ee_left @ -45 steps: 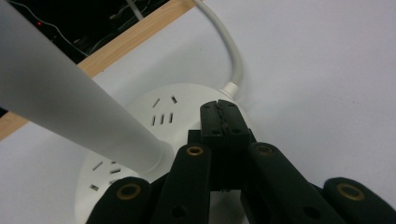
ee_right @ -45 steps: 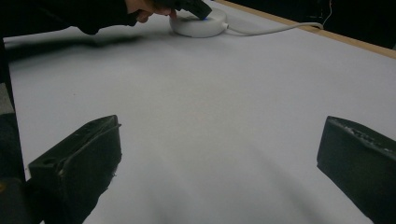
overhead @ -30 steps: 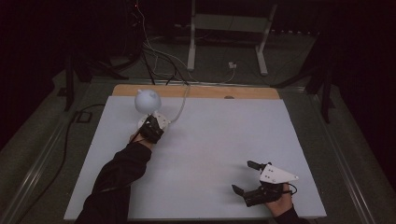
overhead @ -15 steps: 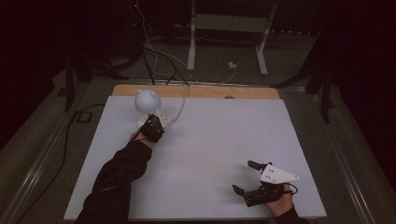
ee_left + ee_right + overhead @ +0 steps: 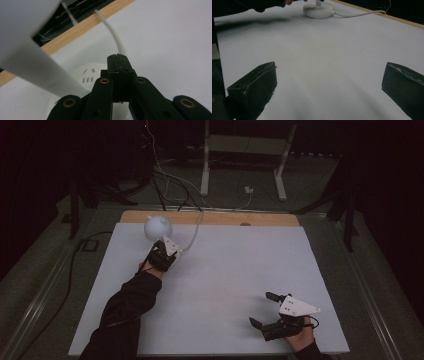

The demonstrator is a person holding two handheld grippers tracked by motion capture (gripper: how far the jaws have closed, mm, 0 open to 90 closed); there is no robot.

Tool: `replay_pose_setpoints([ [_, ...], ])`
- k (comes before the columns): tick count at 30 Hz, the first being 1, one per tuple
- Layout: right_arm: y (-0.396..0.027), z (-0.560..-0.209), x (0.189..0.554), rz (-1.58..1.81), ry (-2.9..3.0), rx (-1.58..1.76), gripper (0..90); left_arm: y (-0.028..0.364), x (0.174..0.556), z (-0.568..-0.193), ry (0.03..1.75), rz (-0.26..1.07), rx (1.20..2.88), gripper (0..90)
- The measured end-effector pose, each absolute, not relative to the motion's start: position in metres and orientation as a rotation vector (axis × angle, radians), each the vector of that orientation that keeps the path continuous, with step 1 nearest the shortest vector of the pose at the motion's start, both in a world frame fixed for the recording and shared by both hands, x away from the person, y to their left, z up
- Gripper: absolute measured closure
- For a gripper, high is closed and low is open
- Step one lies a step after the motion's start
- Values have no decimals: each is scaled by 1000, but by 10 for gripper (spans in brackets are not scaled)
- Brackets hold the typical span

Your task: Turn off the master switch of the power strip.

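L gripper (image 5: 117, 65): jaws pressed together, nothing visible between them, tips just above the round white base (image 5: 87, 75) of a lamp, w/ its white cord (image 5: 113, 37) running off from the base toward the far wooden edge. In the high view this gripper (image 5: 161, 251) sits near the table's far-left corner, right beside the lamp's round white head (image 5: 158, 226); a dark sleeve (image 5: 127, 305) reaches in from the near-left edge. A thick white stem (image 5: 37, 67) of the lamp crosses the left gripper view at a slant.

R gripper (image 5: 329, 85): jaws spread wide, nothing between them, over bare white table (image 5: 332, 55). High view puts it (image 5: 265, 309) near the near-right corner, grey plate on top, well apart from the lamp. Lamp base (image 5: 318, 10) and cord show far off in the right gripper view.

Wooden strip (image 5: 210, 218) runs along the table's far edge.
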State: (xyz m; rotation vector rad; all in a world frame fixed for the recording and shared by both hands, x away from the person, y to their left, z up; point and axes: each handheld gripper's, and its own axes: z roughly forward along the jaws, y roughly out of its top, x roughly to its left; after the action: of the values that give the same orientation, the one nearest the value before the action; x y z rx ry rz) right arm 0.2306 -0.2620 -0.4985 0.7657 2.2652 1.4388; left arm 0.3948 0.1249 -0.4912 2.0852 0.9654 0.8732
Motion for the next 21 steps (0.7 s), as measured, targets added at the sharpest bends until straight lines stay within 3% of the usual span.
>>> replay_pose_setpoints([
  [18, -263, -497, 229, 1445, 2258, 761, 0, 122, 387, -489, 1021, 782, 2101, 900],
  [21, -263, -497, 229, 1449, 2256, 766, 0, 121, 386, -489, 1030, 792, 2095, 810],
])
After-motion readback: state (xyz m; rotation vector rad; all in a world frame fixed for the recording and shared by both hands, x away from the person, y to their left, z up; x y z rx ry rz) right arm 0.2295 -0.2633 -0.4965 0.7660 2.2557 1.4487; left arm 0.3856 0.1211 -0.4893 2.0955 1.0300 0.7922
